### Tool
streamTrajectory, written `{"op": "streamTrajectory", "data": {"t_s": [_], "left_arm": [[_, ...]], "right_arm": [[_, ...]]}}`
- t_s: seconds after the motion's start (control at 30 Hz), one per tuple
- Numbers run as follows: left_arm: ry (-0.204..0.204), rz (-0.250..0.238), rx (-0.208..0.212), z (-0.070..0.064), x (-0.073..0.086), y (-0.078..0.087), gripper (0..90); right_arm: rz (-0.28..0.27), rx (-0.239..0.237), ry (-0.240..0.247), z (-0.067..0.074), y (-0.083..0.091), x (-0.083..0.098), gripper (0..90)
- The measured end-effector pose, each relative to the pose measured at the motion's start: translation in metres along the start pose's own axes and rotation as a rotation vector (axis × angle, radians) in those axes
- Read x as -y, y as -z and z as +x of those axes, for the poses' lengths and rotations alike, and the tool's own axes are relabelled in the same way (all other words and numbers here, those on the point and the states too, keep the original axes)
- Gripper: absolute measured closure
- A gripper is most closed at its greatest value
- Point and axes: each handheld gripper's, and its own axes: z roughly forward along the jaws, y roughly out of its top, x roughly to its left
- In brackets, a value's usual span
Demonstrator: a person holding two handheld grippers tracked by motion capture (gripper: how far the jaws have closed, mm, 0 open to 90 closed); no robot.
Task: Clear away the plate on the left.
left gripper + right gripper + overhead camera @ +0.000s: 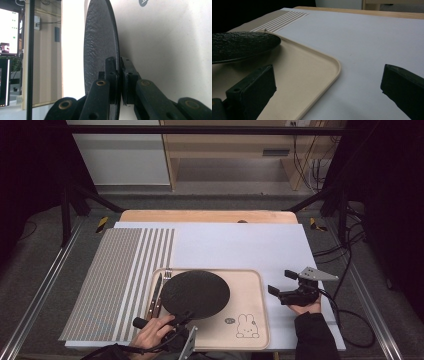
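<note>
A round black plate (pixel 196 292) lies over a beige tray (pixel 250 290) with a rabbit drawing. My left gripper (pixel 182 317) is shut on the plate's near rim. In the left gripper view both jaws pinch the rough black plate (pixel 100 45) edge-on, with the pale tray (pixel 162 50) behind it. My right gripper (pixel 280 281) stands open just right of the tray, with nothing between its jaws. In the right gripper view (pixel 328 75) the plate (pixel 242 45) sits slightly above the tray floor (pixel 312 65) and casts a shadow on it.
A knife (pixel 156 292) and a fork (pixel 167 274) lie along the tray's left side, the fork partly under the plate. A striped placemat (pixel 120 280) covers the table's left part. White table surface (pixel 240 245) lies beyond the tray.
</note>
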Motion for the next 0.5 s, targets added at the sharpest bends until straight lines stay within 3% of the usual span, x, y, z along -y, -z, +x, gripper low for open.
{"op": "streamTrajectory", "data": {"t_s": [0.5], "left_arm": [[0.001,0.009,0.026,-0.0048,-0.0010,-0.0107,85.3]], "right_arm": [[0.000,-0.002,-0.003,0.0002,-0.0001,0.0001,0.1]]}}
